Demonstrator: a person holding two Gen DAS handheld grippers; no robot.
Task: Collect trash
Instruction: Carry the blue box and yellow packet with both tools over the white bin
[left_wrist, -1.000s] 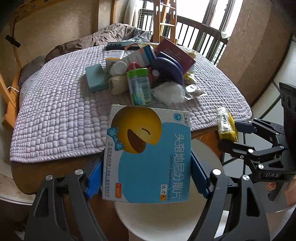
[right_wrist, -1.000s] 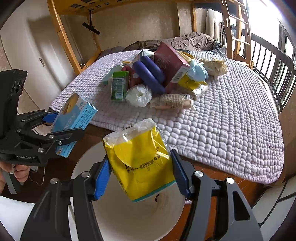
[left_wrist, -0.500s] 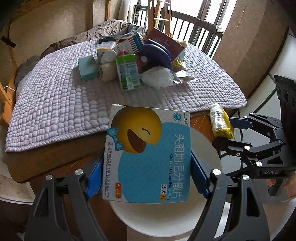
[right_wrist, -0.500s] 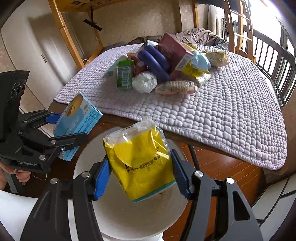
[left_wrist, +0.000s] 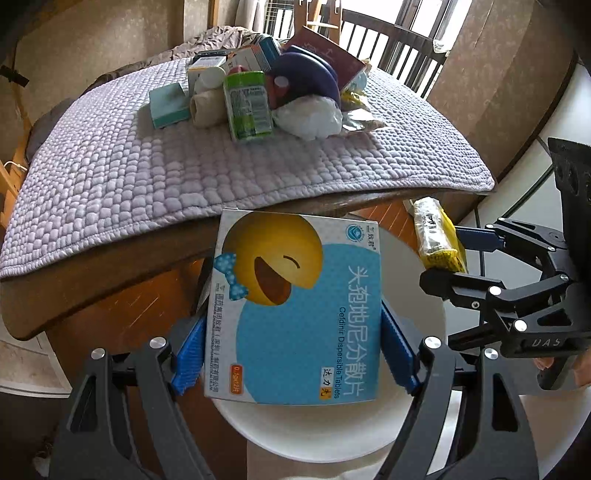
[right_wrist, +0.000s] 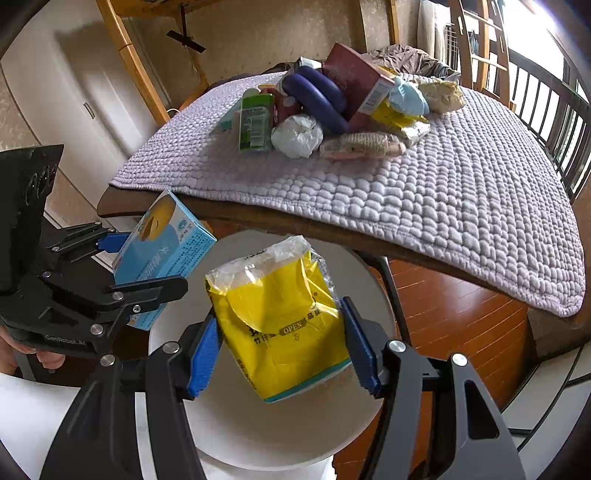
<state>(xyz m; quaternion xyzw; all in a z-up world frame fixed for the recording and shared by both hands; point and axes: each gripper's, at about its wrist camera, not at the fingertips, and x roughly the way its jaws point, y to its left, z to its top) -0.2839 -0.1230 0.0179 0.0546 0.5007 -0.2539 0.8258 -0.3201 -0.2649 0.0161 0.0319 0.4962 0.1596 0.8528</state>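
Hanging right over the white bin (left_wrist: 424, 295), both loads are basically lined up for the drop already. Nearest to the left wrist camera, the left tongs (left_wrist: 291, 347) are clamping the blue medicine box (left_wrist: 295, 310) by its two long side edges, so its long axis is running straight out along the fingers, pointing away from the hand and toward the tabletop edge. Looking down past the box, the bin's opening is sitting directly underneath, with most of the box's lower half over it.

Over on the right wrist view, the right tongs (right_wrist: 280, 343) are pinching the yellow snack bag (right_wrist: 280, 314) from both sides, crinkled clear top end pointing away, and the bin's rim (right_wrist: 369, 266) is circling under it too. The two loads are sitting just beside each other, box to the left of the bag, not touching as far as I can tell. Neither hand is really nearer; both are over the mouth, so I'd guess the next thing is just letting go, and the only worry is the box clipping the rim since it's wide.

Further out, the purple quilted mat (left_wrist: 110, 177) is covering the tabletop, and way at the back the rest of the trash pile (right_wrist: 317, 110) is waiting: green canister (left_wrist: 247, 107), crumpled white wad (left_wrist: 310, 118), boxes and wrappers, well apart from both tongs.
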